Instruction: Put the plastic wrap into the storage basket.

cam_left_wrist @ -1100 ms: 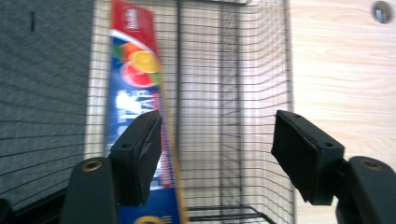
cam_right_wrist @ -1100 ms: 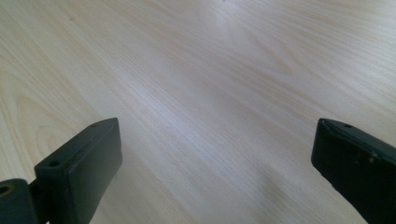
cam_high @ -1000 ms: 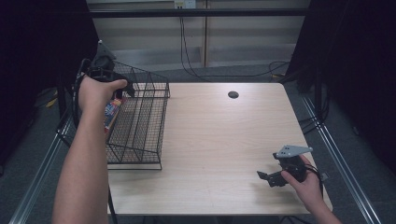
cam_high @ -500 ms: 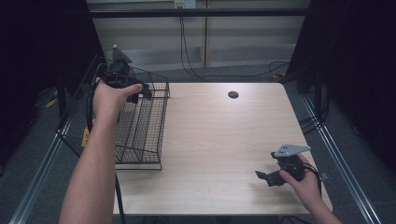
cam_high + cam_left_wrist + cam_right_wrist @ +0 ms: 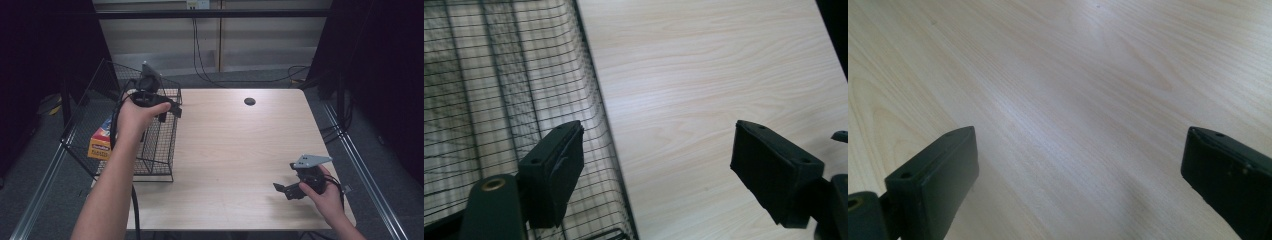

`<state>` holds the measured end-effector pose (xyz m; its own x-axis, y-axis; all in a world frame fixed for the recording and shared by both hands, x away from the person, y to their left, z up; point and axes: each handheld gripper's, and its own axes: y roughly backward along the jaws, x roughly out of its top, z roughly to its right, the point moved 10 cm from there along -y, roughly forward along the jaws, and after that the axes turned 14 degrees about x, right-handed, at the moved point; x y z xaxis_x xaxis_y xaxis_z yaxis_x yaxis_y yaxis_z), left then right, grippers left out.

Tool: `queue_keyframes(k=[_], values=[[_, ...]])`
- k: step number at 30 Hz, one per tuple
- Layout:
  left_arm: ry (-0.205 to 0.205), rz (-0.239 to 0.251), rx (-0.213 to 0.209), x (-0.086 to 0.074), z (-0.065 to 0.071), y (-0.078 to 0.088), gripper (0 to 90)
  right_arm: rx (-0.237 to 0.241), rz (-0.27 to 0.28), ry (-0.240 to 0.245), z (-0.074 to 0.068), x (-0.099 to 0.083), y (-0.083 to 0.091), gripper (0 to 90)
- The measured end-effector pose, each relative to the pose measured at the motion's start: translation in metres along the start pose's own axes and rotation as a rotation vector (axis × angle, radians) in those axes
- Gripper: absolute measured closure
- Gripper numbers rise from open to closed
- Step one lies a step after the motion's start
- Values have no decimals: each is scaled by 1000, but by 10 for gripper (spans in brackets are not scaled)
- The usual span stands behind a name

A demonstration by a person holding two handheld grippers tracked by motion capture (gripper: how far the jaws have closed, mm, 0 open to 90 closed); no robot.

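A black wire basket (image 5: pixel 150 150) stands on the left part of the wooden table (image 5: pixel 235 145). An orange and blue box (image 5: pixel 100 142) lies inside it at the left. My left gripper (image 5: pixel 170 112) hangs over the basket's far right rim, open and holding nothing. In the left gripper view its jaws (image 5: pixel 659 140) stand wide apart, with the basket mesh (image 5: pixel 499 75) to the left and bare tabletop between them. My right gripper (image 5: pixel 283 190) rests low near the table's front right corner, open; bare wood lies between its jaws (image 5: pixel 1078 150).
A dark round cable hole (image 5: pixel 249 101) sits in the table near its far edge. Metal rails (image 5: pixel 360 165) run along both sides of the table. Cables (image 5: pixel 205 60) hang down the back wall to the floor.
My left hand has swung right and forward, from beyond the basket's left side to above its right rim. The right gripper has barely moved.
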<state>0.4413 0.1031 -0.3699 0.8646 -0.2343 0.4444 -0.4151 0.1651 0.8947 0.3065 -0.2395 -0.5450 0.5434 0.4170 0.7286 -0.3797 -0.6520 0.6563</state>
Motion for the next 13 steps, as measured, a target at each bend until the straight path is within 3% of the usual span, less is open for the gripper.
queue_keyframes(k=[13], values=[[-84,27,-68,-14,34,-17,165,-1,-5,8,0,0,-2,19]])
